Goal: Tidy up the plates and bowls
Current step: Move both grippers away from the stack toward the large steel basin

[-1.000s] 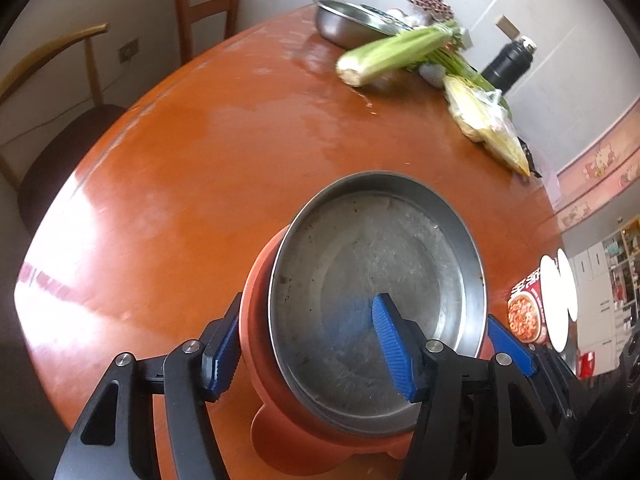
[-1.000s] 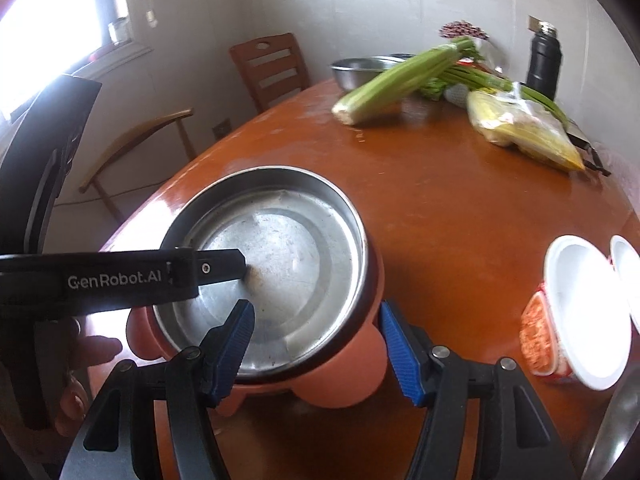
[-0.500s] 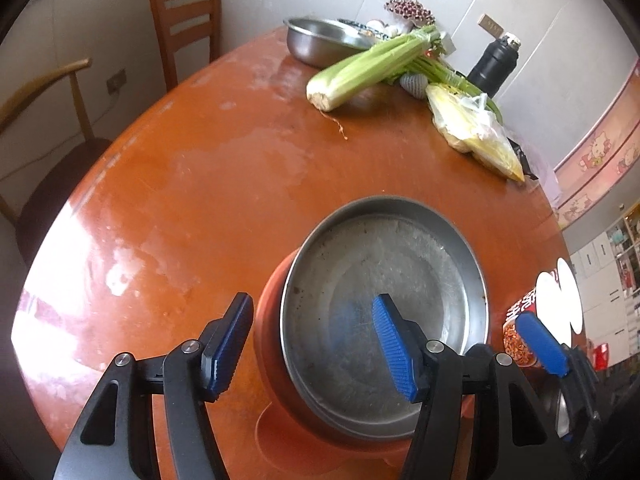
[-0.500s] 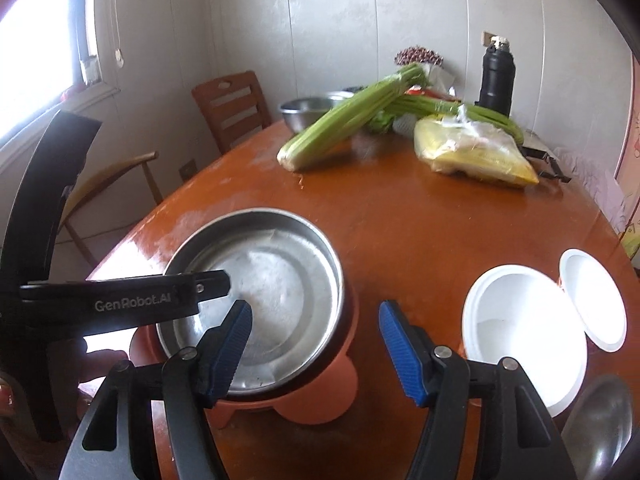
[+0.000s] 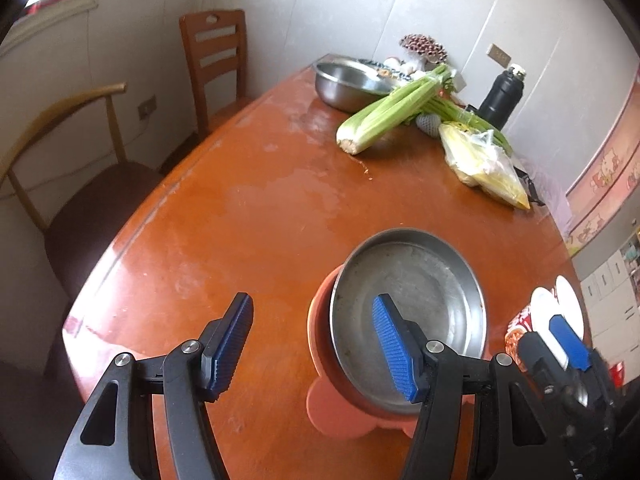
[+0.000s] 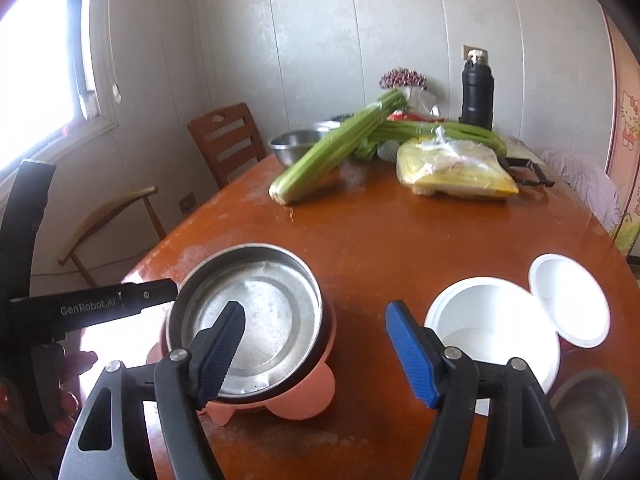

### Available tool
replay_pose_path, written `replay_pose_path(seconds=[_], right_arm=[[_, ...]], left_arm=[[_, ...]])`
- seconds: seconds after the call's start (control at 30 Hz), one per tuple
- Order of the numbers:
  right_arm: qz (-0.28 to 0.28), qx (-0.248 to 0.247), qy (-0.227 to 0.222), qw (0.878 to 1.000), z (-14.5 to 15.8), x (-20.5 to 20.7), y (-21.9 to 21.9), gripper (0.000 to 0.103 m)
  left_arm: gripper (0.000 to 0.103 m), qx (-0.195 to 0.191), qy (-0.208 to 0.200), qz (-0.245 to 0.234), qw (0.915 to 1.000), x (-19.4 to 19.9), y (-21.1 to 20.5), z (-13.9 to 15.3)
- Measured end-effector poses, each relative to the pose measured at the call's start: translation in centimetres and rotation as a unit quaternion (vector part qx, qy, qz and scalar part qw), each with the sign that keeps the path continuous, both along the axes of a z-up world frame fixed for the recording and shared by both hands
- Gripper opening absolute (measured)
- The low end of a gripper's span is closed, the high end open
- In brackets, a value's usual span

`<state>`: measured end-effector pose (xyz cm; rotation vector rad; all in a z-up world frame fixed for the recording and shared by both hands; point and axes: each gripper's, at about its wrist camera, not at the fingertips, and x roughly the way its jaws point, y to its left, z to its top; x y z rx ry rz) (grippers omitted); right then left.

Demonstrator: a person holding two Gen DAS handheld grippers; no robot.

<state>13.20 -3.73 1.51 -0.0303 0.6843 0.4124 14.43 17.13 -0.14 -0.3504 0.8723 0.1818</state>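
A: Table (image 5: 256, 200) of glossy orange-brown wood is seen from the left wrist camera. What containers are shown on it?

B: A shallow round stainless-steel plate (image 5: 412, 292) is nested in a salmon-pink plastic bowl with rounded ears (image 5: 336, 404), near the table's front edge. Nothing is seen in the plate. At the far end a large steel mixing bowl (image 5: 348, 84) is set, with a celery bunch (image 5: 392, 112) leaning on its rim; what it holds cannot be told. A black flask (image 5: 502, 100) and a clear bag of yellow food (image 5: 484, 164) are beside it.

A: And the left gripper (image 5: 312, 350)?

B: Its blue pads are spread, nothing pinched; the right pad is seen over the plate, the left over bare table.

A: What is given by the right wrist camera?

B: The same steel plate (image 6: 256, 304) in the pink bowl (image 6: 304, 400) is shown at lower left, empty. A white foam cup with a hinged lid (image 6: 492, 324) is open at right; only white is seen inside. A steel dish (image 6: 592, 412) is cut off at the lower right corner.

A: The right gripper (image 6: 316, 354)?

B: Its jaws have just been opening and are held apart, nothing between them, one pad over the plate, the other near the cup.
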Motion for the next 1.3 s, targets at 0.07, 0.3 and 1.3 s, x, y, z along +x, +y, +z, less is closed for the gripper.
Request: replay_pose_path(seconds=[0.07, 0.3, 1.3], right_arm=[[0.006, 0.011, -0.013, 1.0, 0.9, -0.9, -0.6, 0.075], [0.005, 0.038, -0.046, 0.998, 3.7, -3.8, -3.9, 0.08], [-0.112, 0.066, -0.109, 0.985, 8.9, -8.9, -22.5, 0.088]], left_arm=[[0.064, 0.009, -0.004, -0.001, 1.0, -0.5, -0.7, 0.5], [0.064, 0.022, -0.033, -0.027, 0.9989, -2.0, -4.2, 3.0], [0.064, 0.028, -0.037, -0.205, 0.9777, -2.4, -23.6, 6.4]])
